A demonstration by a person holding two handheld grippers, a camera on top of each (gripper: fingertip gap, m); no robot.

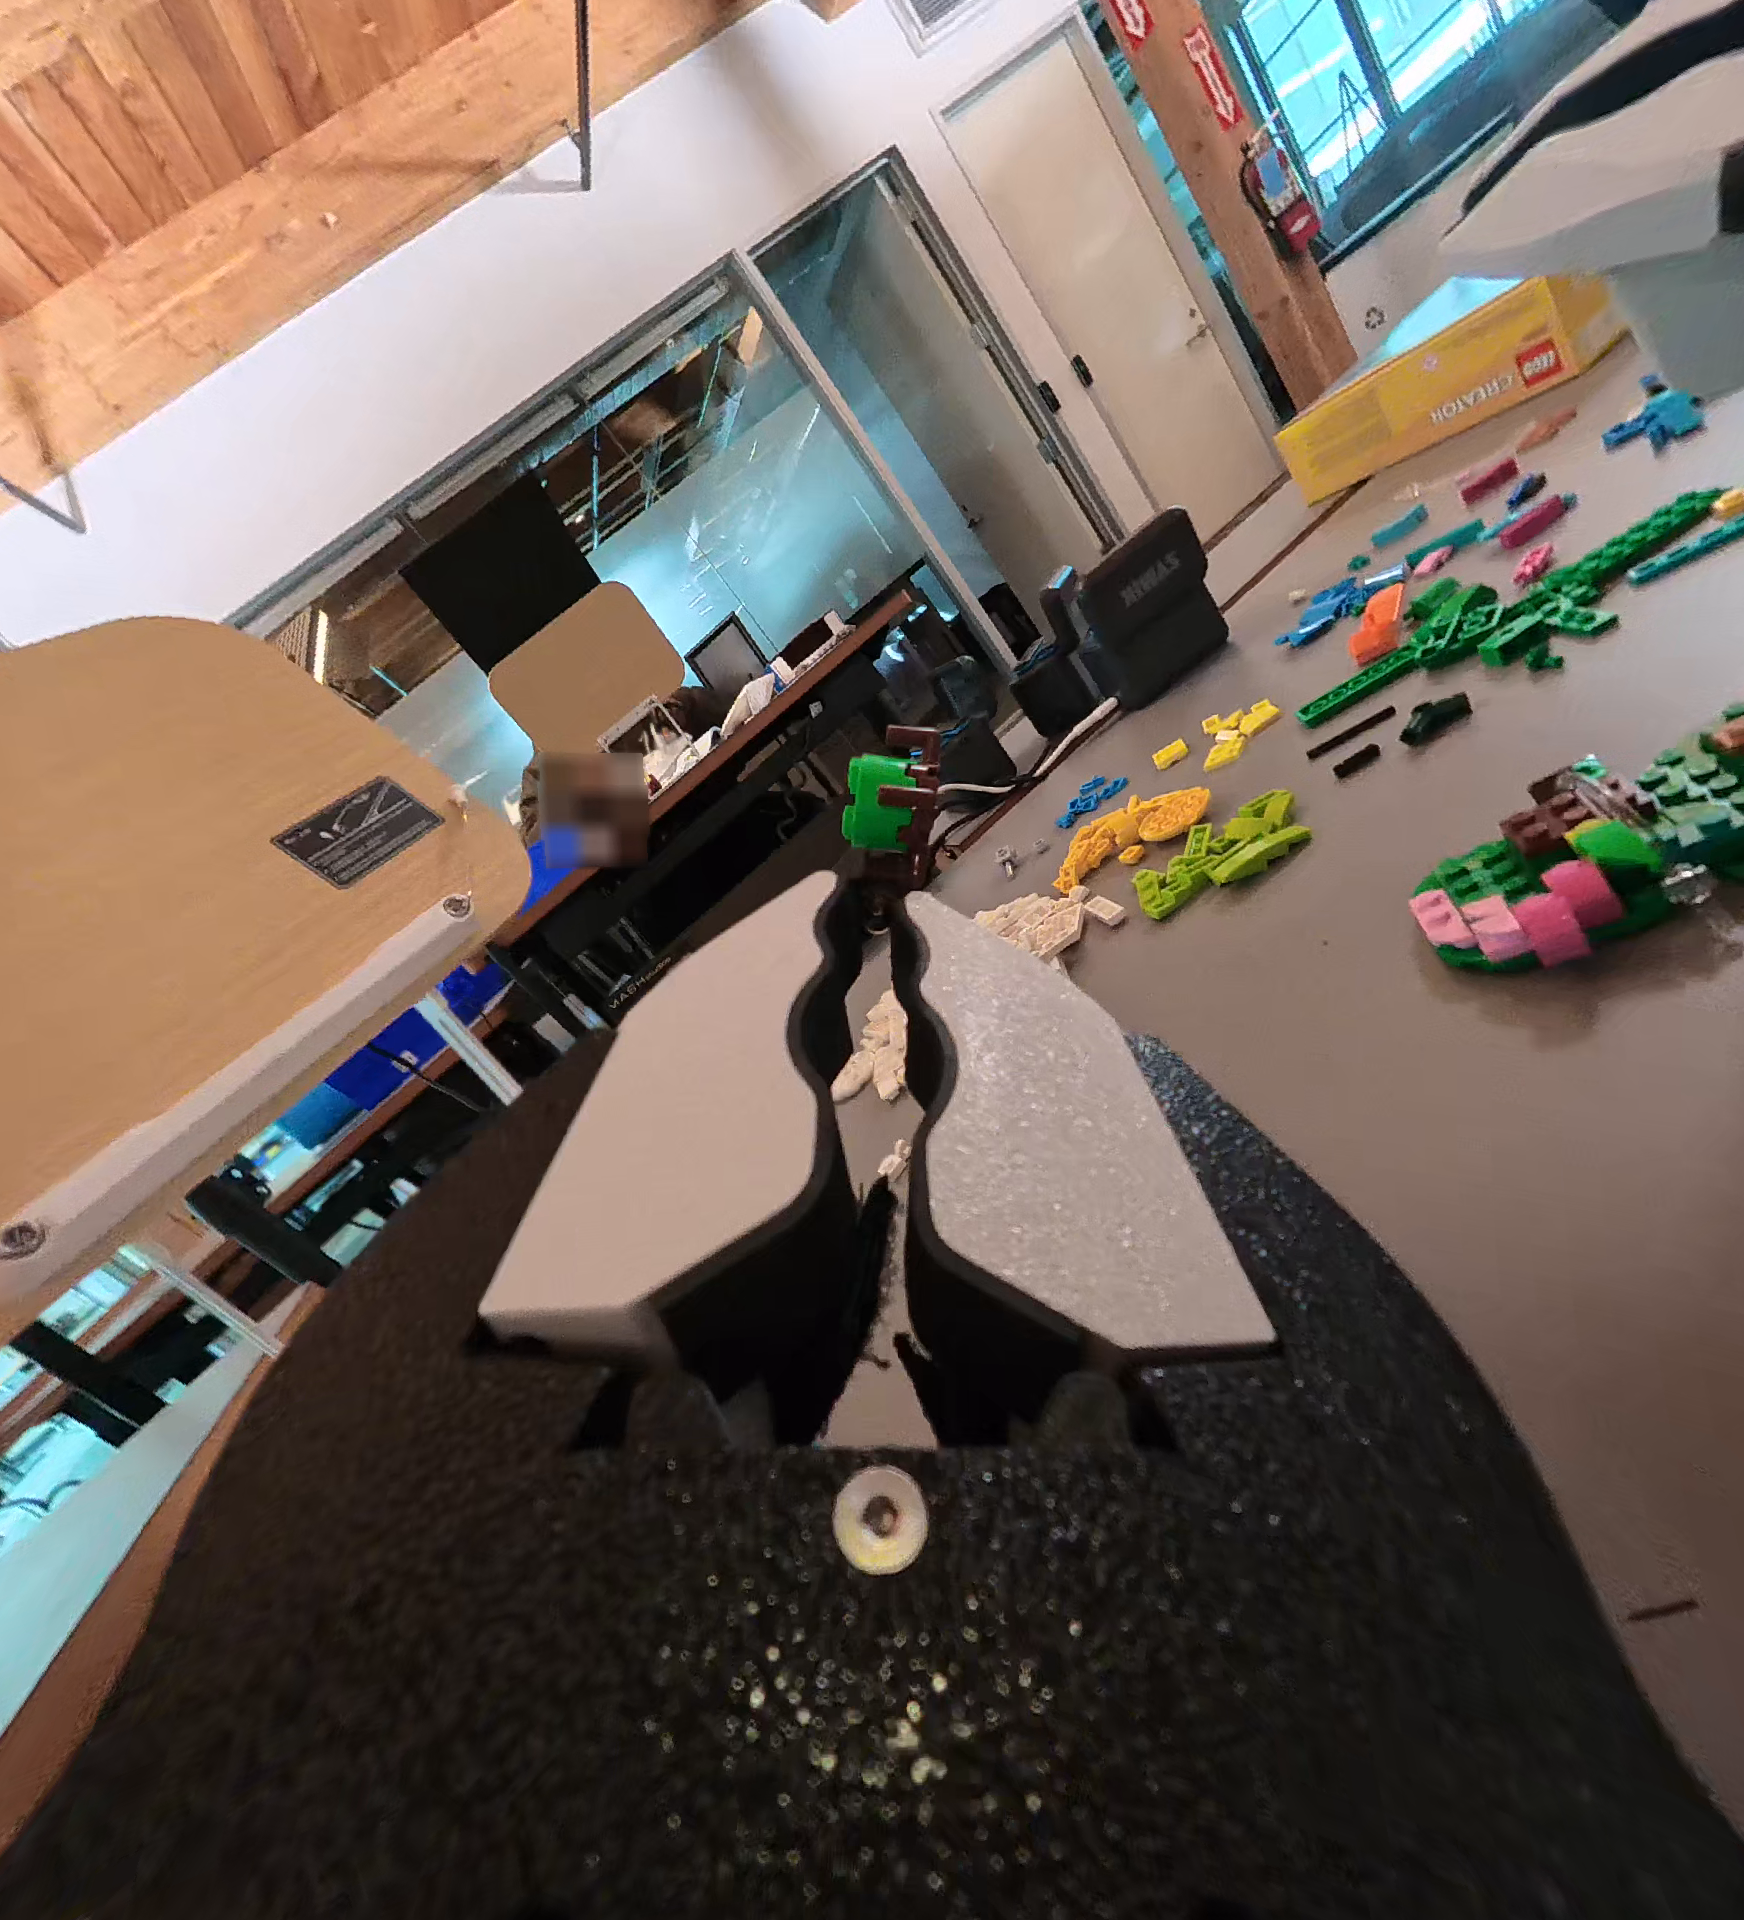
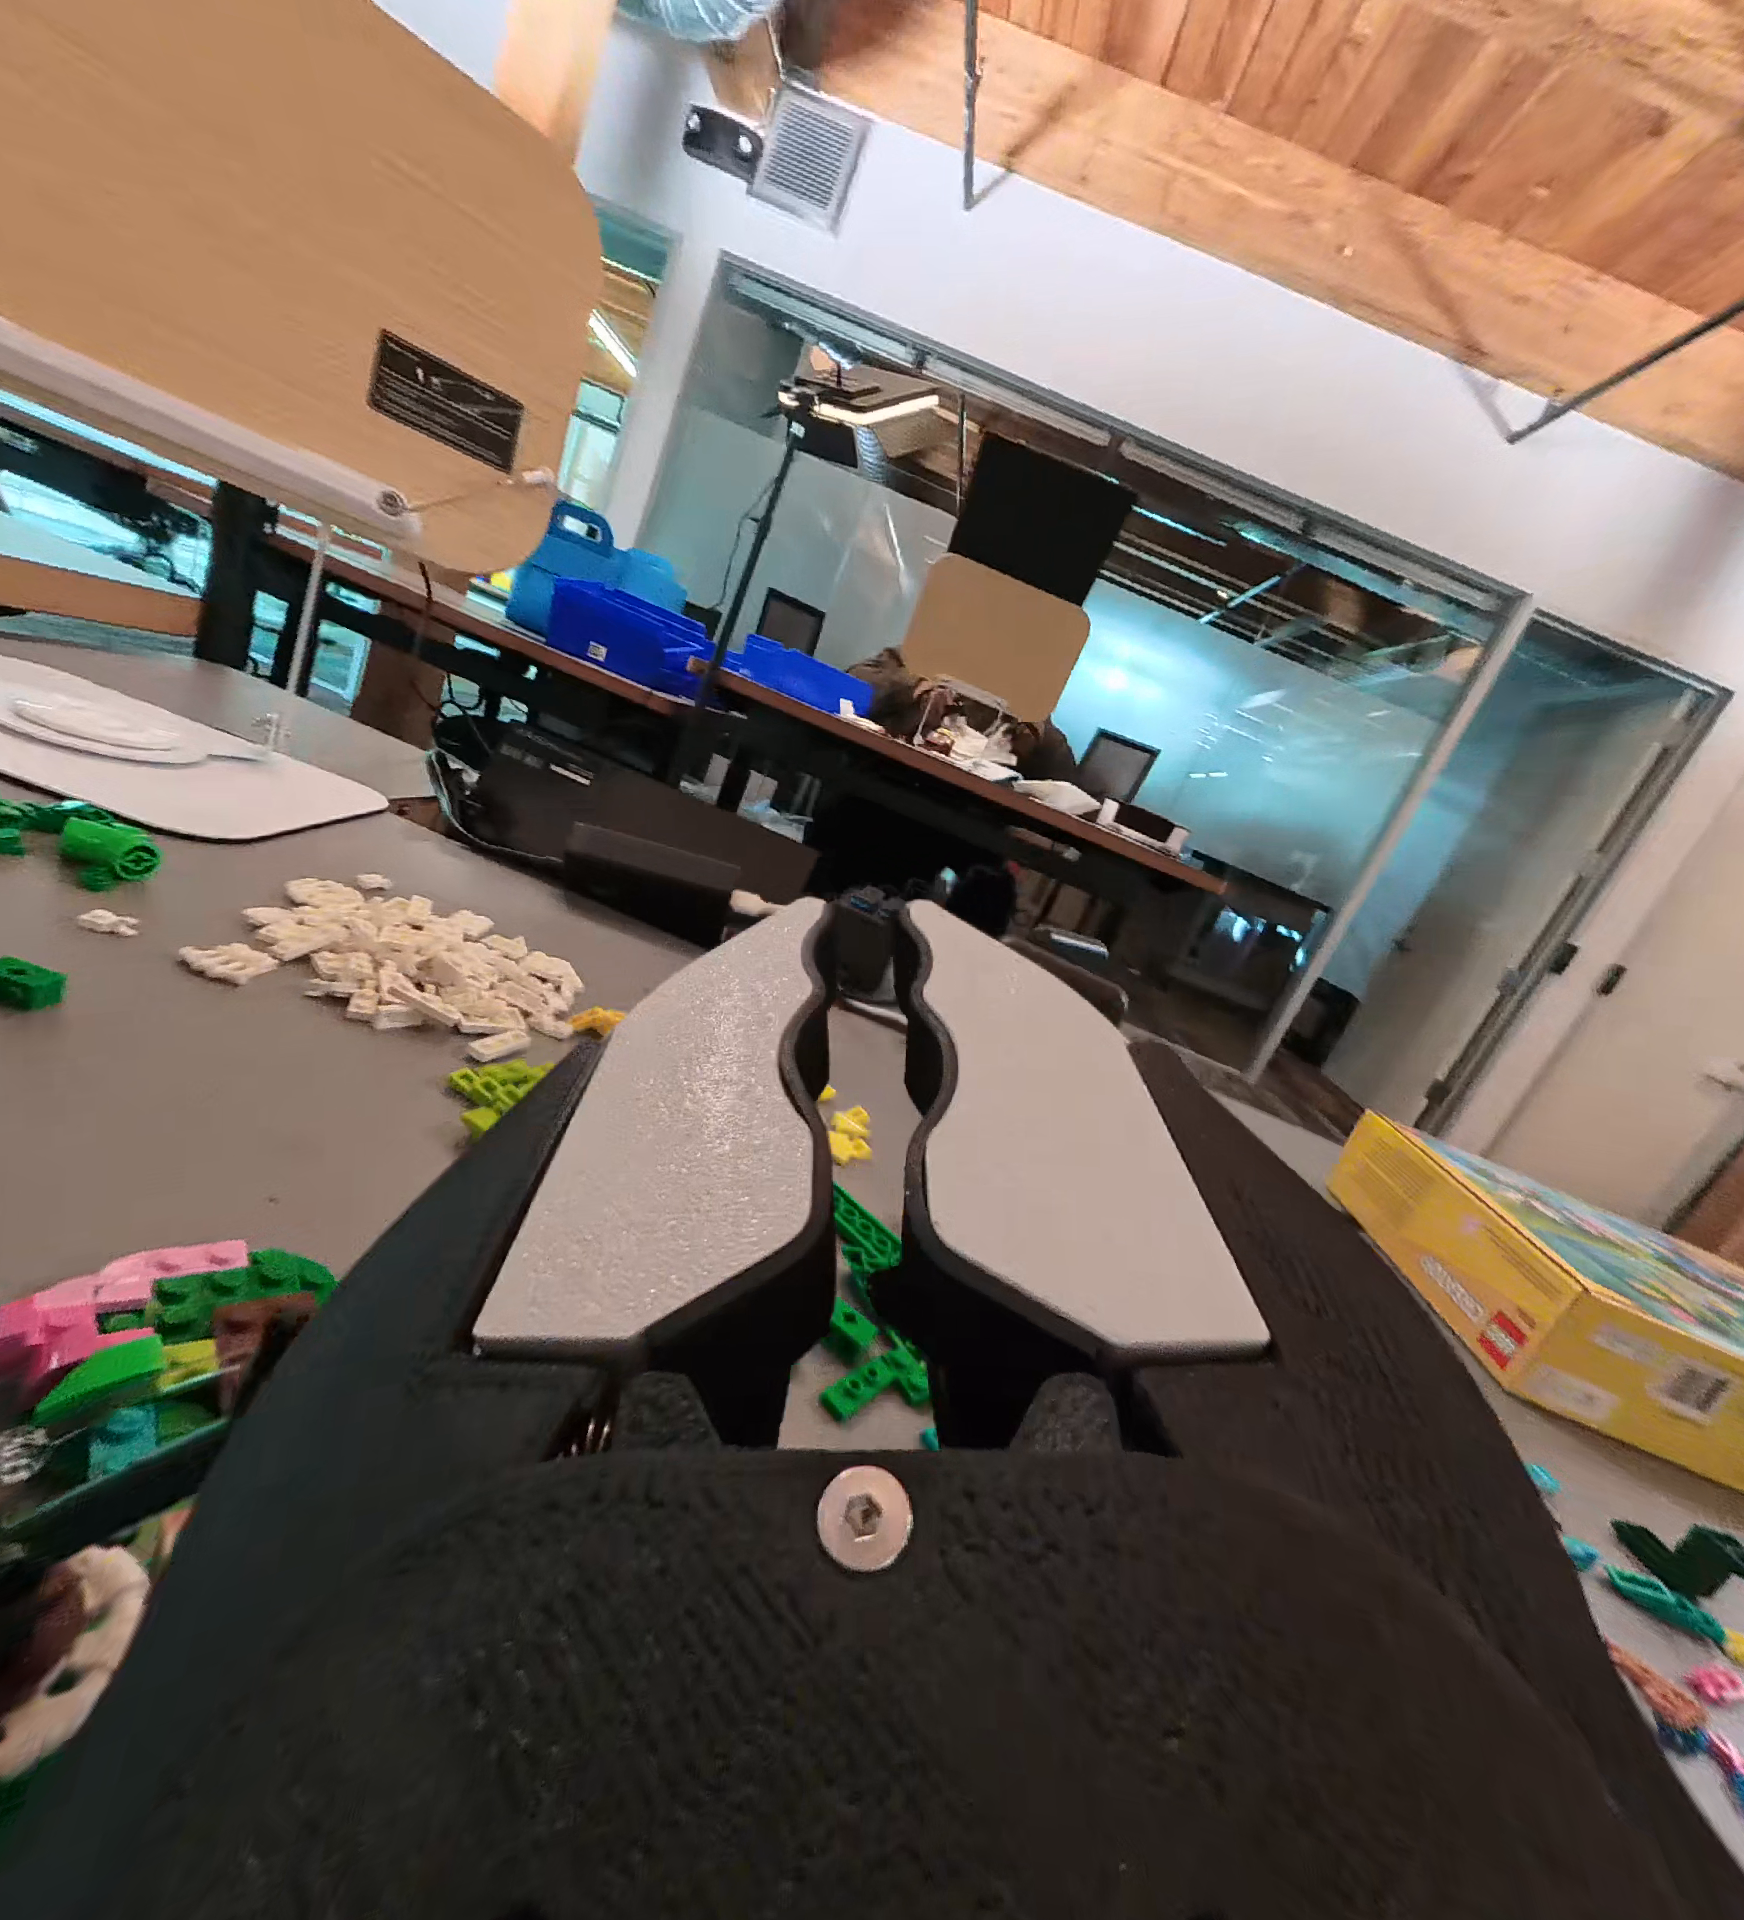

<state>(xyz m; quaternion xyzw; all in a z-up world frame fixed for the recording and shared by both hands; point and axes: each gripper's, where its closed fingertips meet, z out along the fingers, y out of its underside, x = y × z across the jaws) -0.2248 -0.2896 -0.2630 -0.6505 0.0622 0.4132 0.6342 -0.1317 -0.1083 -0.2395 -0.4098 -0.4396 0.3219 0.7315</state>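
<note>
My left gripper (image 1: 873,904) is raised above the grey table (image 1: 1367,1143) and shut on a small brown branch-like brick piece (image 1: 918,831). A bright green brick (image 1: 873,816) is clipped to that piece, and both stick up past the fingertips. My right gripper (image 2: 866,920) is also off the table. Its fingers (image 2: 733,1039) are drawn close together with only a narrow slit between them. Only dark things beyond the table edge show through the slit, and I make out no brick in it.
Loose bricks lie in colour piles: white (image 2: 400,961), lime (image 1: 1221,852), yellow (image 1: 1148,821) and green plates (image 1: 1450,623). A green and pink brick model (image 1: 1533,904) stands at the right. A yellow box (image 2: 1595,1309) lies on the table. A wooden panel (image 1: 120,883) hangs at the left. My right fingertips sit around 20 cm from my left ones.
</note>
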